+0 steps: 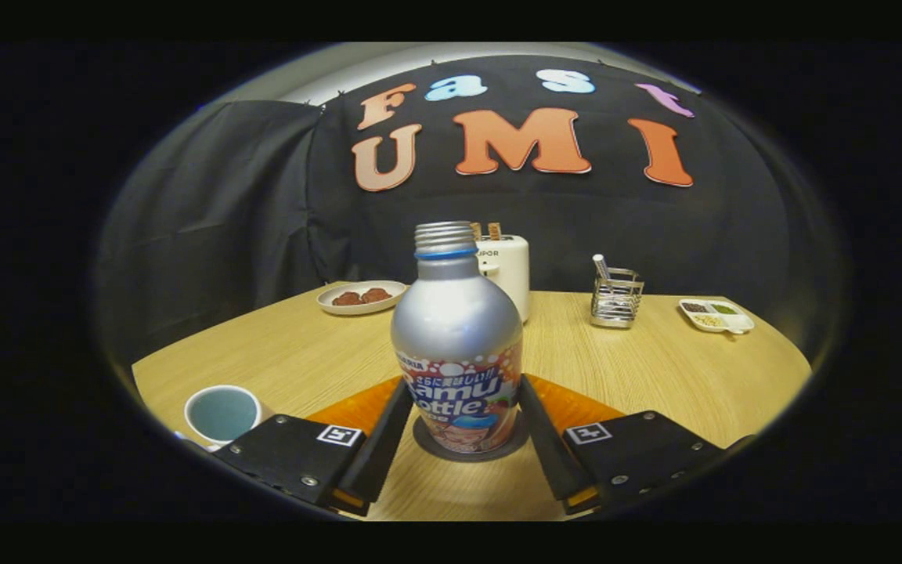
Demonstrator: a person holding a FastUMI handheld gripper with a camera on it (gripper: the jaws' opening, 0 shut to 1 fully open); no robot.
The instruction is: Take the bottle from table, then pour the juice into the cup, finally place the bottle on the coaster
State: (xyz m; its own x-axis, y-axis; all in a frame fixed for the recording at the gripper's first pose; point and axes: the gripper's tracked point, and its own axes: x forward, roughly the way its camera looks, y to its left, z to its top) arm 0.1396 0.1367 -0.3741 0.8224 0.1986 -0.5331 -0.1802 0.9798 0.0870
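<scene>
Bottle [457, 337] stands upright on the dark round coaster [468, 450], cap off, threaded neck bare. By how things lie, you look to be at the last step: bottle is down on the coaster, and it remains only to let go and back out. That is a judgement; whether juice went in I cannot confirm. The cup [221, 414] sits off to the left of the left finger, near the table edge, and its inside reads pale blue-grey; liquid or bare glaze, too unclear to say.

Gripper [459, 407]: the two fingers flank the lower body of the bottle, one on each side at label height. Both appear to touch or nearly touch its sides. Whether they press or have just slackened, I cannot tell from this view.

Orange mat [584, 407] lies under the coaster on the wooden table [654, 352].

Beyond the bottle: white toaster [507, 274] directly behind, plate [362, 298] of brown food to its left, wire rack [615, 298] and small divided dish [717, 315] to the right. All well apart from your fingers.
</scene>
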